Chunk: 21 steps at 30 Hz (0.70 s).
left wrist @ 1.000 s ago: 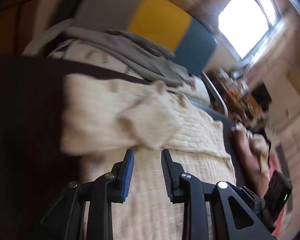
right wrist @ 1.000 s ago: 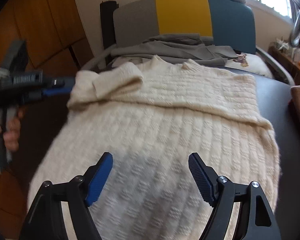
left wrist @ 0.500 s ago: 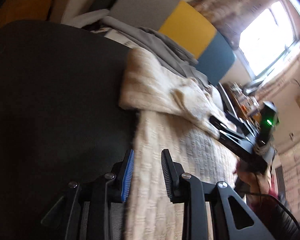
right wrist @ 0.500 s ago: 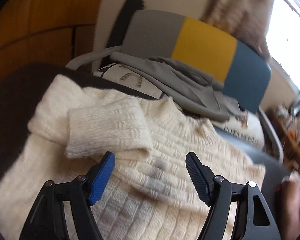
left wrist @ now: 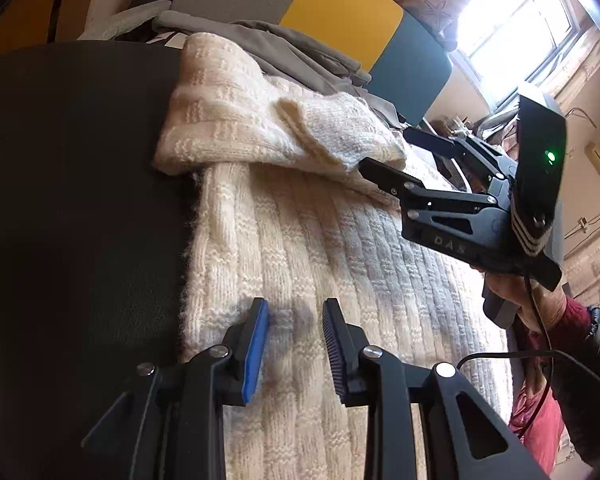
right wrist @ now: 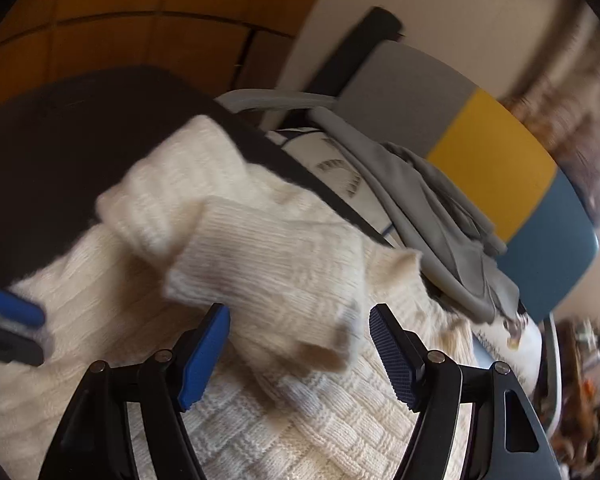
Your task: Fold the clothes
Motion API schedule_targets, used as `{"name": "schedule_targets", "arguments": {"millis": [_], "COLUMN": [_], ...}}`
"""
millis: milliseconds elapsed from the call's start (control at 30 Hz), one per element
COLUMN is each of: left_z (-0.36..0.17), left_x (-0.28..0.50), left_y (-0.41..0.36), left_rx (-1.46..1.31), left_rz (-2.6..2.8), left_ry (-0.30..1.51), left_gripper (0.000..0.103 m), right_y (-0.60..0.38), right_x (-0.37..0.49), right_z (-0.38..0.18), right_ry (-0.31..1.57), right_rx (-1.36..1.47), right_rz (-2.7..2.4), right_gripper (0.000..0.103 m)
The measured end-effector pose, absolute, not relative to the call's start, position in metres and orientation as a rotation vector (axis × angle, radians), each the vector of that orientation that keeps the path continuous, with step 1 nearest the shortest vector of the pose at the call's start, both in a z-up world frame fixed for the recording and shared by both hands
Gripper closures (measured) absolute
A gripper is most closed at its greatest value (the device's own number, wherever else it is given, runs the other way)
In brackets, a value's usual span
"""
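A cream knit sweater (left wrist: 340, 260) lies flat on a dark table (left wrist: 80, 200). One sleeve (left wrist: 260, 120) is folded across the sweater's top. My left gripper (left wrist: 295, 312) hovers low over the sweater's left edge, open, with nothing pinched between its blue pads. My right gripper (left wrist: 386, 148) reaches in from the right to the sleeve's cuff. In the right wrist view the cuff (right wrist: 280, 260) sits between the fingers of the right gripper (right wrist: 300, 312). The pads stand apart from the cuff, so that gripper is open. The left gripper (right wrist: 8, 328) shows at the left edge of that view.
Behind the table stands a chair with a grey, yellow and teal back (left wrist: 340, 20), and grey clothes (left wrist: 300, 56) are draped on it. A person's hand and dark sleeve (left wrist: 560, 320) hold the right gripper, with a cable trailing. A wooden wall (right wrist: 140, 20) lies beyond the table (right wrist: 60, 128).
My left gripper sank toward the sweater's left edge. My right gripper swung from the sweater's lower body up to the folded sleeve's cuff, rolled, and its jaws narrowed a little.
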State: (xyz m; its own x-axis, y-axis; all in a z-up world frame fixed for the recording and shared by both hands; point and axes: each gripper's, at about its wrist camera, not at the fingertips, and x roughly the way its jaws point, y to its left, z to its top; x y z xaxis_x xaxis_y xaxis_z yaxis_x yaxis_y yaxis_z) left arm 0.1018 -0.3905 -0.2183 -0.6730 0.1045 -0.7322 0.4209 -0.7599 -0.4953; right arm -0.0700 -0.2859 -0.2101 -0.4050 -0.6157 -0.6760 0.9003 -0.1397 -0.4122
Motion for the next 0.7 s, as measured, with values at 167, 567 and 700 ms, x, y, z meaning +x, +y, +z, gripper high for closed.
{"name": "schedule_targets", "arguments": {"millis": [167,567,700], "left_z": [-0.22,-0.216,-0.2], "left_x": [0.099,0.098,0.084], "left_y": [-0.391,-0.387,-0.389], "left_rx": [1.165,1.166,1.144], "left_rz": [-2.526,-2.516,-2.564], "left_ry": [0.993,0.938,0.906], "left_gripper": [0.075,0.075,0.075], "right_y": [-0.302,-0.285,-0.263], "right_x": [-0.072,-0.13,-0.154], "right_z": [-0.217,-0.199,-0.189], "right_ry": [1.016,0.451,0.225], "right_rx": [0.443,0.885,0.967], "right_rz": [-1.676,-1.765,-1.804], "right_gripper": [0.03,0.09,0.09]}}
